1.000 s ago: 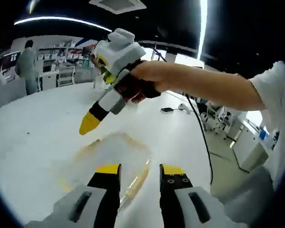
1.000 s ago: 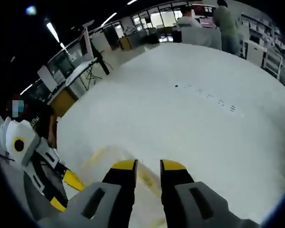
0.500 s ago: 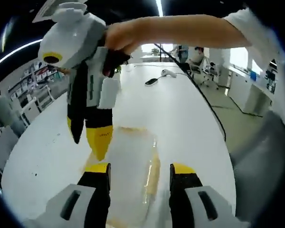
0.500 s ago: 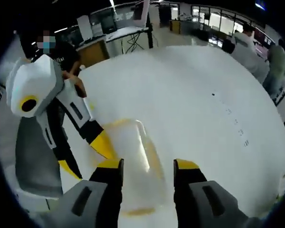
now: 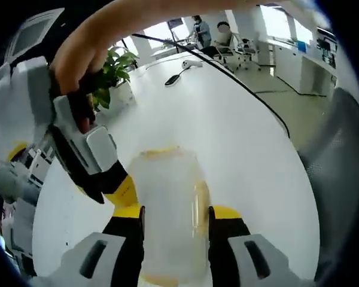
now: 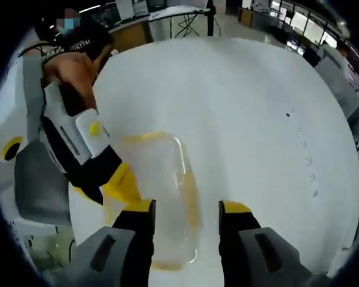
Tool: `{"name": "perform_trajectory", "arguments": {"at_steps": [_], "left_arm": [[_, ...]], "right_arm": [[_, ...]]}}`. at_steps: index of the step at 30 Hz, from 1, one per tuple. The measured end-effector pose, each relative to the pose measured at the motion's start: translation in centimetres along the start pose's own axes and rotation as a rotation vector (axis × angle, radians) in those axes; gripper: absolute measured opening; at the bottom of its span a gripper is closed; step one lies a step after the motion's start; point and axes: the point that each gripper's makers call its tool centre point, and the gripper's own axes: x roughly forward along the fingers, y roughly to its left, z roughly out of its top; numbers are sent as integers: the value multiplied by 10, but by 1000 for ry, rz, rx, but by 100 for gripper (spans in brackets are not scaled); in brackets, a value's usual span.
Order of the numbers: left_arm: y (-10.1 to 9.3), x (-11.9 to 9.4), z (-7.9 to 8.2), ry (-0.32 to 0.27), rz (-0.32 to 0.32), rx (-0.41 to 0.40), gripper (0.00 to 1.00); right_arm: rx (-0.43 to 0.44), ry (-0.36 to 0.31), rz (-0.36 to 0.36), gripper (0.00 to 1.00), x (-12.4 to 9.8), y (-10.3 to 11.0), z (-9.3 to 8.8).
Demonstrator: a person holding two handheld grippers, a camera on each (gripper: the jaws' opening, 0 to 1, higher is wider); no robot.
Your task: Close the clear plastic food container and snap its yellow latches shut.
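The clear plastic food container (image 5: 167, 209) with yellow latches along its edges lies flat on the white table (image 5: 239, 137). My left gripper (image 5: 176, 212) hovers right over it, jaws open, one on each long side. My right gripper (image 5: 110, 192), held in a hand, comes down at the container's left edge with a yellow fingertip (image 5: 121, 190) beside it. In the right gripper view the container (image 6: 158, 191) lies under my open right gripper (image 6: 187, 207), mostly below its left jaw. The left gripper (image 6: 105, 188) sits at the container's left side. I cannot tell whether any latch is snapped.
A black cable (image 5: 245, 89) runs across the table to a dark handset (image 5: 173, 78) at the far end. A potted plant (image 5: 116, 63) stands beyond the table edge. A grey chair (image 6: 39, 185) is by the near edge. Small dark marks (image 6: 305, 161) dot the table.
Both grippers have come lower and closer over the container, which now looks larger between the jaws. The left jaws stand a little narrower than before. The container itself has not moved.
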Motion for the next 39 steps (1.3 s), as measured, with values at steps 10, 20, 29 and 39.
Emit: {"name": "perform_trajectory", "arguments": {"at_steps": [10,20,29,39], "left_arm": [[-1,5,-5,29,-17,-19,37],[-1,5,-7,37,-13,-29,36],[-2,5,-7,37,-11,-3,34],[-3,8,-8,54,19,40,33]], "right_arm": [[-32,87,110,27,3,18,-1],[28,103,135,27,4,18,-4],[75,94,138,28,5,18,-4],[93,100,137,27,6,19,-3]]}}
